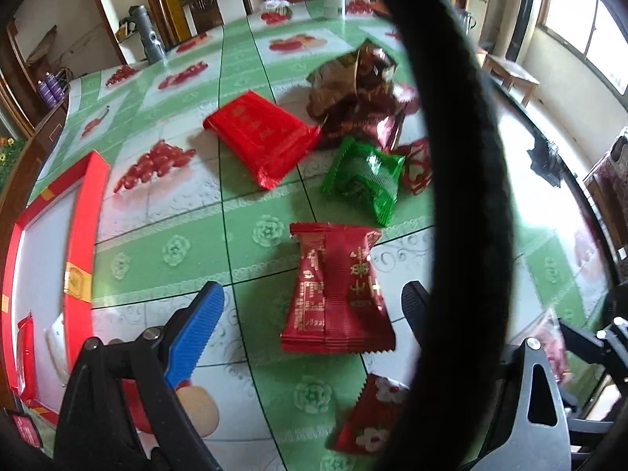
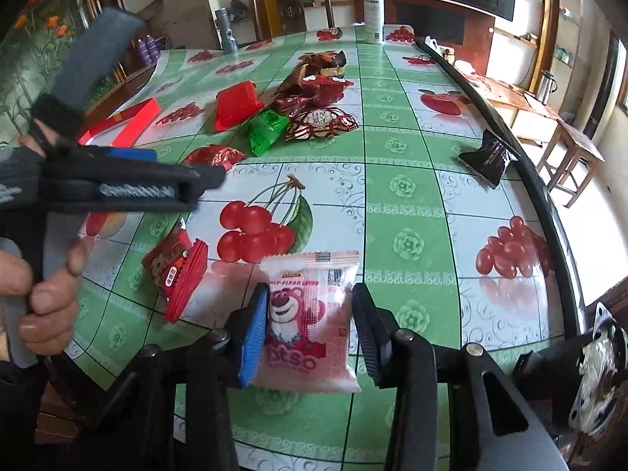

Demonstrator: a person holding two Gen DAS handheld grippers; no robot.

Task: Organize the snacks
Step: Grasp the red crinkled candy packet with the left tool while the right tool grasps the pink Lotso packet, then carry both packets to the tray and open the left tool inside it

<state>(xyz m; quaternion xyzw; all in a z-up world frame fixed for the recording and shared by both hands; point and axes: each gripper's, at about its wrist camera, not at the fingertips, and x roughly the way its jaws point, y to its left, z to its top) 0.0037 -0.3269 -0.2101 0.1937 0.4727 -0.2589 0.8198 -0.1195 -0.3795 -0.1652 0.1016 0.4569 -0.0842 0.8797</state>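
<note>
My right gripper [image 2: 308, 314] is shut on a pink bear-print snack packet [image 2: 310, 322]; the blue pad [image 2: 255, 333] and the black pad [image 2: 365, 325] meet its side edges just above the cherry-print tablecloth. My left gripper [image 1: 314, 290] stands open, its jaws wide on either side of a red gold-lettered packet [image 1: 337, 294] lying flat, touching neither edge. A green packet [image 1: 365, 180], a flat red packet [image 1: 259, 133] and a pile of brown and dark red packets [image 1: 361, 94] lie beyond it. An open red box [image 1: 78, 235] sits at the left.
A thick black strap [image 1: 463, 157] hangs across the left wrist view and hides part of the table. A small flowered red packet [image 1: 373, 420] lies near me. A black packet [image 2: 488, 157] lies by the table's right edge, a red packet [image 2: 176, 274] left of the pink one. A white bottle [image 2: 373, 11] stands far back.
</note>
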